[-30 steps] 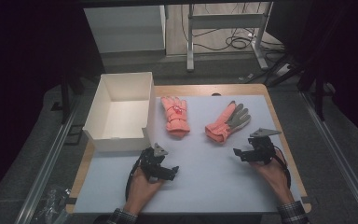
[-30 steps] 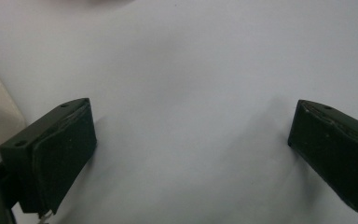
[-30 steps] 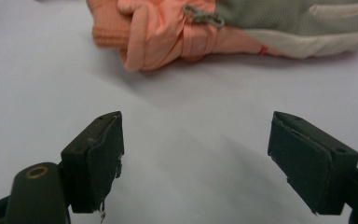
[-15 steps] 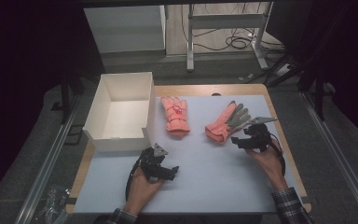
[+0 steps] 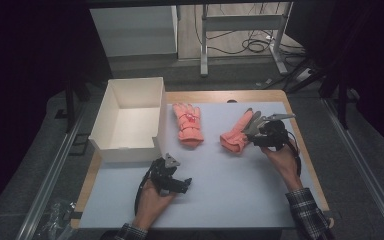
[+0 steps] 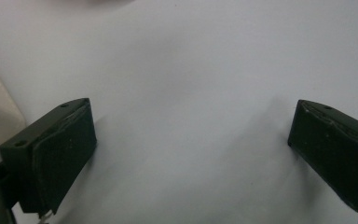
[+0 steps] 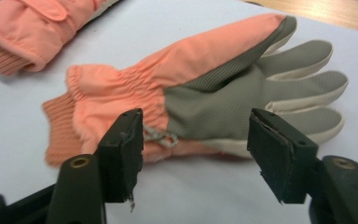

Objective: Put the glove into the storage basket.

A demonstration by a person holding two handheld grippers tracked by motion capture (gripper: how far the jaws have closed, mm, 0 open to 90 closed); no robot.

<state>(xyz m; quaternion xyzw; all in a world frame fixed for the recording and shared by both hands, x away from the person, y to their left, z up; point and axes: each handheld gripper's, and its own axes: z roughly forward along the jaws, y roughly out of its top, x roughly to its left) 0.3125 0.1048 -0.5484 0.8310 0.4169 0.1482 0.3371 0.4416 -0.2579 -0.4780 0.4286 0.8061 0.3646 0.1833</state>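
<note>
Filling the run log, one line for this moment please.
right gripper: open, at palm-up glove | left gripper: open, over bare mat | box: empty

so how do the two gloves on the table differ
The left glove lies pink side up, fingers pointing away from the person; the right glove lies grey palm up and slanted. The right gripper is open at the right glove; the left glove has no gripper near it. Both are pink with ribbed cuffs.

2 salmon-pink gloves (image 5: 189, 123), the right one (image 7: 200, 88) grey-palmed with cream fingers, a white box (image 5: 128, 120), a pale blue-white desk (image 5: 230, 185) top, plaid sleeves (image 5: 306, 212).
</note>
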